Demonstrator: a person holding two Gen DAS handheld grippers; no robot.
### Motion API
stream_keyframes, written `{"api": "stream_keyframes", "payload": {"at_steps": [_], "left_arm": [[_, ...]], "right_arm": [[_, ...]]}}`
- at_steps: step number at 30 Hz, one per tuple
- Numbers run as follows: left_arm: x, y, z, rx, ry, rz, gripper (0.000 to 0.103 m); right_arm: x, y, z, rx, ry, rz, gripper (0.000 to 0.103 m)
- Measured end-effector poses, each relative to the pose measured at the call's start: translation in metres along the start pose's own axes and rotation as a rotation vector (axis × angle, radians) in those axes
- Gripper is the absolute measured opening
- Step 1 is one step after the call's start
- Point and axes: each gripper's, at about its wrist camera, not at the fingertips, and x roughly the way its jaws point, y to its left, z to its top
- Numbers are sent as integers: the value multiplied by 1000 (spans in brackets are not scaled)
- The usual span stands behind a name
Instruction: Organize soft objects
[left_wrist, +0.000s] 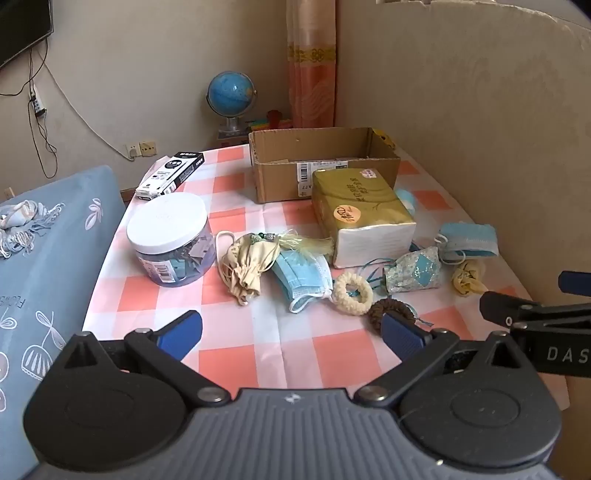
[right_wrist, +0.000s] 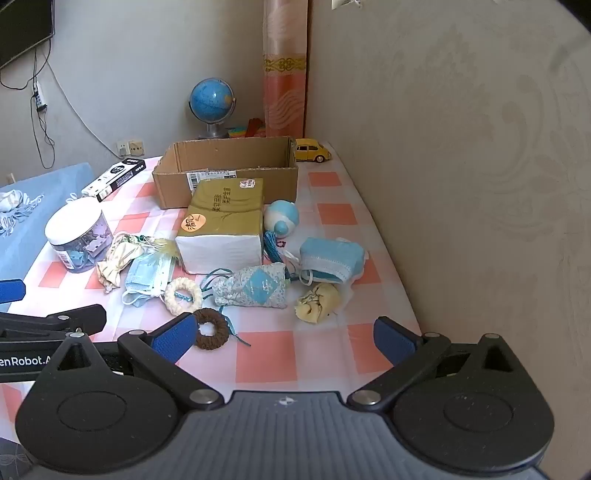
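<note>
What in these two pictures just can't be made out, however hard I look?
- Cardboard box floor: both views, hidden by its own front wall.
- Yellow toy car: left view, mostly behind the box; clear in the right view.
- Blue-and-white ball: left view, largely behind the tissue pack.
- Jar contents: blurred through the plastic.
- Television: cut by the frame edge.
</note>
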Motion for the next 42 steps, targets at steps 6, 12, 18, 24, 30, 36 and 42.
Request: {"api": "stream_keyframes", "payload": {"at_steps": [6,12,18,24,30,36,42], "left_arm": [[-1,0,0,-2,-11,-2,102],[-2,-1,0,-2,-14,-1,102],[-4,-2,0,0,-16,0,102],[-4,-1,0,-1,-19,-1,102],[-4,-2,0,-1,-19,0,102],[-5,-2,0,-1,-19,1,102],[-5,-2,0,-1,-19,1,102]], "right_arm": [[-2,0,0,-1,4,-2,103],[-6,-1,7,-2,-2,-3,103],[-5,0,2,-5,-12,-6,103],[-9,-1,4,-5,-13,-4,103],[-8,-1,4,-10,-18,-5,103],[-8,-1,4,-12,-20,-7,103],[-8,0,3,-14,-23,-6,103]]}}
